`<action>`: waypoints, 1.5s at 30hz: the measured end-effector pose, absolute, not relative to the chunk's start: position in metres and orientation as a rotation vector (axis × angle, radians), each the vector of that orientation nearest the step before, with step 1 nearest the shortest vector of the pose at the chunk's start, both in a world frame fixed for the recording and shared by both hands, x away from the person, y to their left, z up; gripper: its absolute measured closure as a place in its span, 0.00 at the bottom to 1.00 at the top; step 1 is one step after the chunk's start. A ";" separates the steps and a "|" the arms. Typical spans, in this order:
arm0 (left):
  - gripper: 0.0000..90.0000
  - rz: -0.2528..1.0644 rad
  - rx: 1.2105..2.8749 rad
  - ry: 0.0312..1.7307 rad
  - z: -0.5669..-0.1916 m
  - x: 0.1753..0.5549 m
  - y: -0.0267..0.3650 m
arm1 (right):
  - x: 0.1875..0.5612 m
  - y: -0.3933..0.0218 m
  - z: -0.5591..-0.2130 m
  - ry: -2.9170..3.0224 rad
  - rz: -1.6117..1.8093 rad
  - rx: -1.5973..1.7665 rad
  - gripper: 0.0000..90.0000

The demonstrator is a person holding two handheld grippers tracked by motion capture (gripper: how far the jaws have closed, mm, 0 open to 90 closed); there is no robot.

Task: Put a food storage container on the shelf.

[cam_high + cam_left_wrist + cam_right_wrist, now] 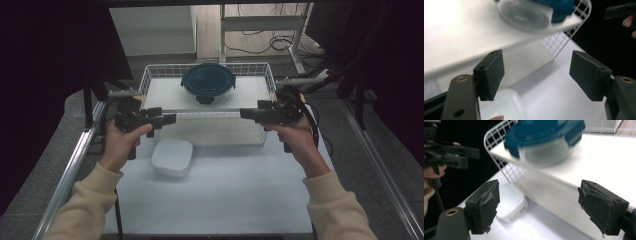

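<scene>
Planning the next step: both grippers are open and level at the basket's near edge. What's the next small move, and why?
Probably bring the left gripper and right gripper forward over the wire basket toward the round container with the blue lid. Both are open, hold nothing, and face each other short of it; the white square container lies untouched below.

A white-covered table (235,200) carried a white wire basket (155,71) at its far end and, just in front of that, a small white square container (172,157) lying directly on the cover.
</scene>
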State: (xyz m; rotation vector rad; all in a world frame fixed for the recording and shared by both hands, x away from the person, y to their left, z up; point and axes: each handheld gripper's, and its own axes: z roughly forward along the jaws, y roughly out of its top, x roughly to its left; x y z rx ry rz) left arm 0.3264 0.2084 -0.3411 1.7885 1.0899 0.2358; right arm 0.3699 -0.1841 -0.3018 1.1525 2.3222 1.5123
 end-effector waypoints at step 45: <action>0.33 0.196 1.933 1.188 -0.465 0.258 0.218 | 0.298 -0.211 -0.460 2.498 1.246 1.163 0.25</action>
